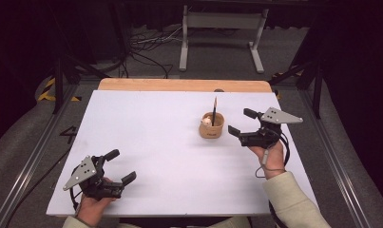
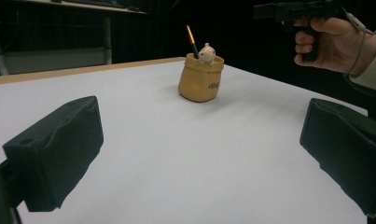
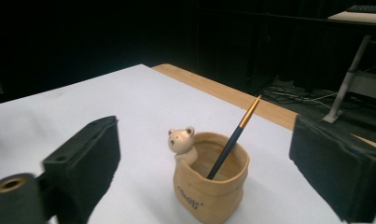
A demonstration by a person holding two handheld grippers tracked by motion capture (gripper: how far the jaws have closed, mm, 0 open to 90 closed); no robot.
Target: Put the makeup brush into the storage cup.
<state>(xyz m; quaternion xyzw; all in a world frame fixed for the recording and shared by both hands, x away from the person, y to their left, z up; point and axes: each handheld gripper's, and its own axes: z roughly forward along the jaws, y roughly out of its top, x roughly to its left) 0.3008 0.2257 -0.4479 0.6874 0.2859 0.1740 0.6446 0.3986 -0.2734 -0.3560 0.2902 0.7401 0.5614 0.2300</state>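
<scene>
Tan pen pot (image 1: pixel 211 127) with a little bear on its rim sits on the white table (image 1: pixel 156 142), right of centre, a dark pencil (image 1: pixel 214 110) standing in it. Right gripper (image 1: pixel 240 122) is just beside it, fingers (image 3: pixel 85 163) spread wide, nothing held. Left gripper (image 1: pixel 120 166) is well apart near the front corner, fingers also released.

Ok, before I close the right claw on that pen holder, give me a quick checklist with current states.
1. Right claw open: ok, jaws spread wide.
2. Pen holder between its jaws: ok in the right gripper view.
3. Holder upright on the white table: ok.
4. Pencil seated inside, leaning: ok; may snag a jaw.
5. Left claw out of the way: ok, open, near the table's front-left.
6. Jaws level with the holder's body: cannot tell.
</scene>
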